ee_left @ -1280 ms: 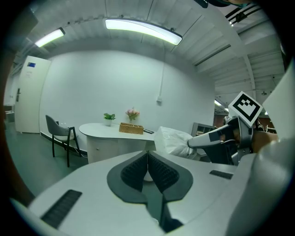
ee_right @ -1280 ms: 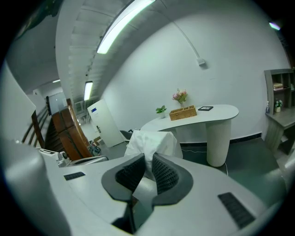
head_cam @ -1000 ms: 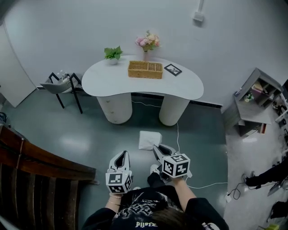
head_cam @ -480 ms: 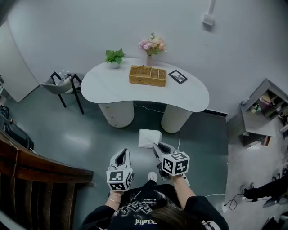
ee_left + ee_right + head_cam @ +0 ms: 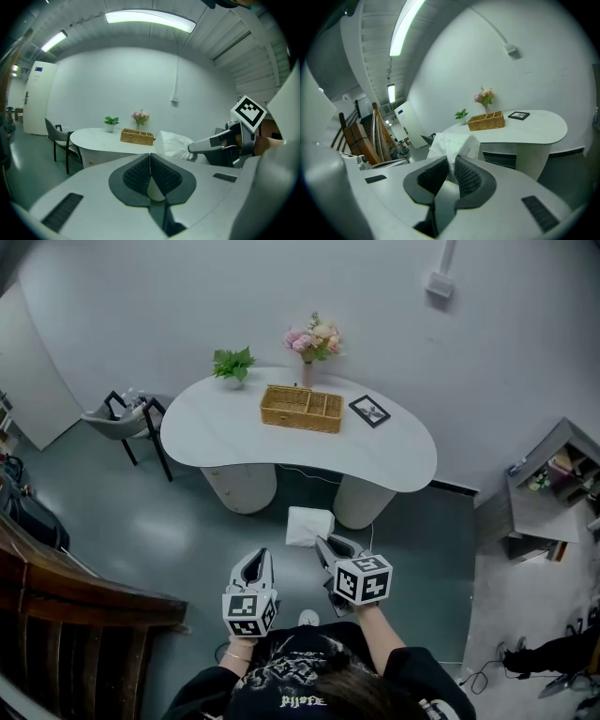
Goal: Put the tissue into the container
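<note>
Right tool (image 5: 322,543): jaws narrowly apart, clamped on the near edge of the white tissue (image 5: 310,526), which hangs in the air above the grey floor (image 5: 169,521), short of the white table (image 5: 394,460). Left tool (image 5: 254,562): jaws pressed together with nothing between them, just beside the right tool. Wicker container (image 5: 301,409) sits on the table, well apart from the tissue, with a potted plant (image 5: 232,364) to its left and a framed picture (image 5: 369,411) to its right.

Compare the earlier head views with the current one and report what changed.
The person has stepped toward the white table, which now sits closer in the head view. The right gripper still clamps the tissue; the left gripper stays shut and empty. The wicker basket on the table has not moved.
</note>
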A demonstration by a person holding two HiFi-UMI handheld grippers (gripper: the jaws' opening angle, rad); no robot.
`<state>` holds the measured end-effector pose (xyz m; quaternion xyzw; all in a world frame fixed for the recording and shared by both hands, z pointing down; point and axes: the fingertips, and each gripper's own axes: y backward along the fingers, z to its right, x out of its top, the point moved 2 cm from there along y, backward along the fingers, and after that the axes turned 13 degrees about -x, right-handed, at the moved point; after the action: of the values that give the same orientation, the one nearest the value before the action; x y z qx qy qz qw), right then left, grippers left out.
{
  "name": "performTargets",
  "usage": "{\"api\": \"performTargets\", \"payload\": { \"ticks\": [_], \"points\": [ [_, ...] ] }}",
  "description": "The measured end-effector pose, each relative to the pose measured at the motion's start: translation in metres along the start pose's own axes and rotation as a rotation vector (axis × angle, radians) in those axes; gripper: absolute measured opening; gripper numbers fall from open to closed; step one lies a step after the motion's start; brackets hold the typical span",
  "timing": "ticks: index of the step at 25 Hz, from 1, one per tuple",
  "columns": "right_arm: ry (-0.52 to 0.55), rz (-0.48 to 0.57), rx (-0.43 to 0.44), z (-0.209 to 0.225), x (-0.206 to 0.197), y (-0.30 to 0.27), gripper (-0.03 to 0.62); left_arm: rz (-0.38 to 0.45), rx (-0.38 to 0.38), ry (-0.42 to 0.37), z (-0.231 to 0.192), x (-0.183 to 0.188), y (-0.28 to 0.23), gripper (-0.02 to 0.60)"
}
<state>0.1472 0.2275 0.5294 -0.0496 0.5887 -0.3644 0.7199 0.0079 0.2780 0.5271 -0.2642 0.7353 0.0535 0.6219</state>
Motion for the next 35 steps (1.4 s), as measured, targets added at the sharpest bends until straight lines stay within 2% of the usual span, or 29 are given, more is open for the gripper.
{"api": "performTargets", "payload": {
  "ticks": [8, 17, 22, 30, 35],
  "points": [
    [0.008, -0.001, 0.023, 0.025, 0.016, -0.017, 0.074, -0.001, 0.033, -0.002, 0.002, 0.003, -0.032, 0.026],
    [0.002, -0.017, 0.021, 0.029, 0.025, -0.037, 0.074, -0.013, 0.056, 0.001, -0.019, 0.008, -0.045, 0.026],
    [-0.008, -0.016, -0.007, 0.031, 0.032, -0.061, 0.072, -0.019, 0.037, 0.001, -0.042, 0.010, -0.065, 0.026],
    [-0.004, -0.016, -0.043, 0.028, 0.064, -0.116, 0.073, -0.025, 0.016, -0.002, -0.100, 0.035, -0.107, 0.026],
    [-0.022, -0.015, -0.081, 0.031, 0.083, -0.150, 0.074, -0.034, -0.029, -0.003, -0.133, 0.050, -0.137, 0.026]
  ]
}}
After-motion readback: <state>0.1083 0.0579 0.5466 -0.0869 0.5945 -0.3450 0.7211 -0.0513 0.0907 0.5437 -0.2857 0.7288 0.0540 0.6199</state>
